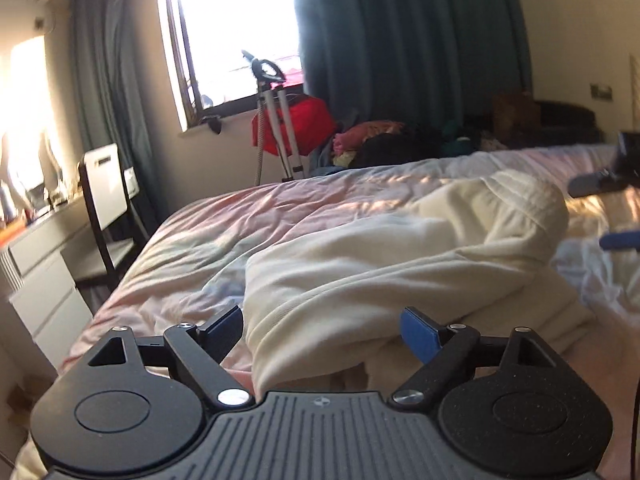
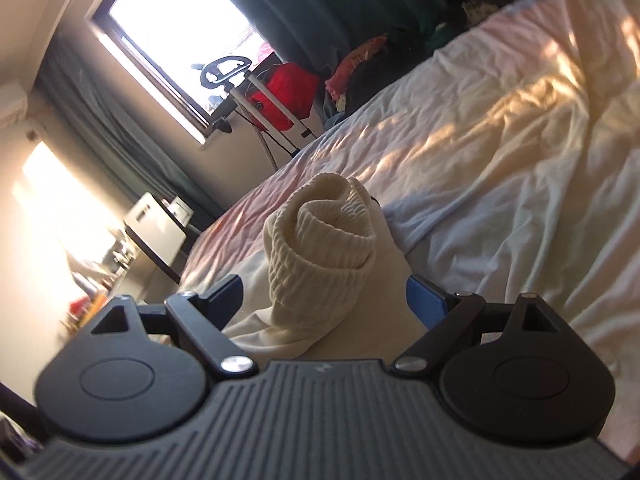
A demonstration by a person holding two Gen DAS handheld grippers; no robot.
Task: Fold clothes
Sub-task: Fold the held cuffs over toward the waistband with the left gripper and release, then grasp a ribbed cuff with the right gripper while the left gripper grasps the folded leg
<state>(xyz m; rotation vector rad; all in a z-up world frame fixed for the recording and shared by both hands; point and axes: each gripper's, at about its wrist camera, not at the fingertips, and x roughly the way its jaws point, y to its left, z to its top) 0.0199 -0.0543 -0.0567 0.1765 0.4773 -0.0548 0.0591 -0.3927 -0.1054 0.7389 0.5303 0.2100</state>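
A cream garment (image 1: 380, 256) lies bunched on the bed, its near edge folded over. My left gripper (image 1: 322, 332) is open, its blue pads on either side of the garment's near fold, close above the bed. In the right wrist view the garment's ribbed cuff (image 2: 320, 236) stands rolled up between the jaws of my right gripper (image 2: 324, 300), which is open. The right gripper also shows at the right edge of the left wrist view (image 1: 612, 208), beyond the garment.
The bed (image 1: 224, 224) has a rumpled pale duvet (image 2: 500, 128). A chair (image 1: 106, 208) and white drawers (image 1: 44, 284) stand left of it. A tripod stand (image 1: 276, 120), a red bag (image 1: 308, 120) and a clothes pile (image 1: 380, 140) sit under the window.
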